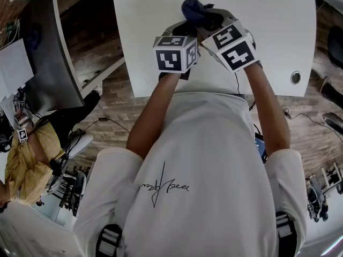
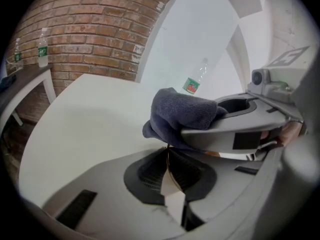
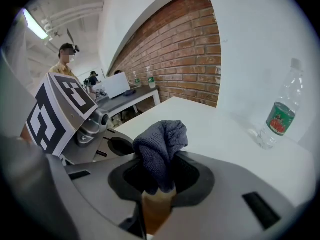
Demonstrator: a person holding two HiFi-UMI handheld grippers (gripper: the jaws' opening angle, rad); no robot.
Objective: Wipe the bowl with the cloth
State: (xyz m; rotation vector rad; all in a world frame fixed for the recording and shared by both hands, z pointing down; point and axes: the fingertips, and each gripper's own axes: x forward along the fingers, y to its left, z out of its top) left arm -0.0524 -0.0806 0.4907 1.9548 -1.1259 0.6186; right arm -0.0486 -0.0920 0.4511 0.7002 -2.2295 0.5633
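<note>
**Left gripper [image 2: 168, 156]: jaws closed on thin tan edge [image 2: 173, 184].**
Dark blue cloth [image 2: 180, 116] at 12 o'clock, held by right gripper [image 2: 215, 123]; bottle [image 2: 195, 81] at 1 o'clock.

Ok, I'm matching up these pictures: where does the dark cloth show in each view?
Head view: cloth top centre, beyond the marker cubes.
Left gripper view: centre, at the right gripper tip.
Right gripper view: lower centre, pinched in its jaws.
Shared landmark: the white table.

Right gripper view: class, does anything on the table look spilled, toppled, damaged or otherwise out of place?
Nothing stands out. The bottle stands upright on the table, with nothing spilled round it, and the cloth sits bunched in the right gripper.
</note>
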